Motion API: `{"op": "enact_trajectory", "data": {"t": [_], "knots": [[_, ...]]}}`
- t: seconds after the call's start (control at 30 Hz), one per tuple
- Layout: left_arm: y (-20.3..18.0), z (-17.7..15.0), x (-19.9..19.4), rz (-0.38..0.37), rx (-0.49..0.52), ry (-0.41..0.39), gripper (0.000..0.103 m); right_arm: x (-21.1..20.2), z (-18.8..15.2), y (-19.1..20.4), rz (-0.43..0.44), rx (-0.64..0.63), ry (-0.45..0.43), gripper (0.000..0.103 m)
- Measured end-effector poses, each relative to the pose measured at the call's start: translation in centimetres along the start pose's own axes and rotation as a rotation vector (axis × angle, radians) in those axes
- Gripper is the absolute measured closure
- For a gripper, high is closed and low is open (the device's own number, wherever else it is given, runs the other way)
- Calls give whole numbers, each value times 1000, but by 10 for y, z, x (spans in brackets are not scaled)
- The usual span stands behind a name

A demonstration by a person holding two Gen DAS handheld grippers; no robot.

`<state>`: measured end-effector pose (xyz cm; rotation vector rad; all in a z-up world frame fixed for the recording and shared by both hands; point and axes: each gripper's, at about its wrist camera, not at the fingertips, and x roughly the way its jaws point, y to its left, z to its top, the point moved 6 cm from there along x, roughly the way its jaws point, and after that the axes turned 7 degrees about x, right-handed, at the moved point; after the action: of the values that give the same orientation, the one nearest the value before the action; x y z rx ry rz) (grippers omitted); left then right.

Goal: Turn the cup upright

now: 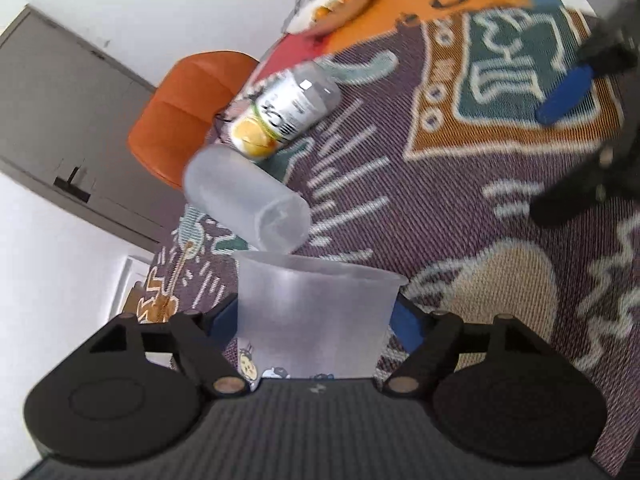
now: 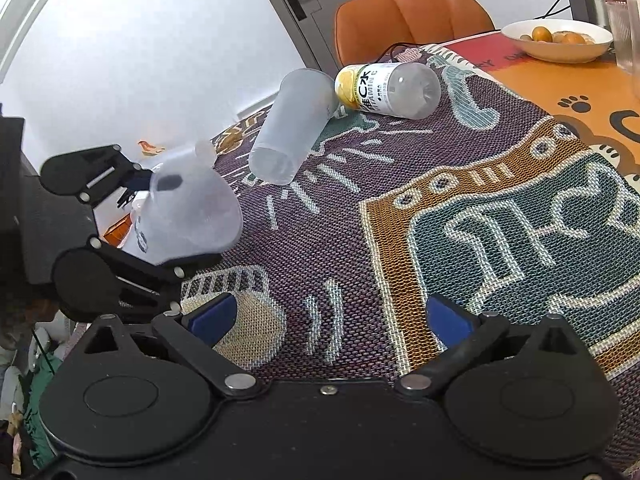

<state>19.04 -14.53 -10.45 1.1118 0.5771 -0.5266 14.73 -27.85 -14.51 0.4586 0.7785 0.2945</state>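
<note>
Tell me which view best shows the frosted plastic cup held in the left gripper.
The right wrist view: the frosted plastic cup shows whole, tilted, clamped in the left gripper above the patterned woven tablecloth. The left wrist view shows only its side wall and rim, close up.
</note>
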Motion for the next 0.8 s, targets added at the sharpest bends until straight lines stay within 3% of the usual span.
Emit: {"op": "enact_trajectory", "data": {"t": [0.53,0.8], "knots": [[67,0,-59,97,-438,-152,28,-16,9,27,33,-64,-41,0],[80,-21,-72,72,-651,-196,28,-14,11,41,45,-103,-38,0]]}}
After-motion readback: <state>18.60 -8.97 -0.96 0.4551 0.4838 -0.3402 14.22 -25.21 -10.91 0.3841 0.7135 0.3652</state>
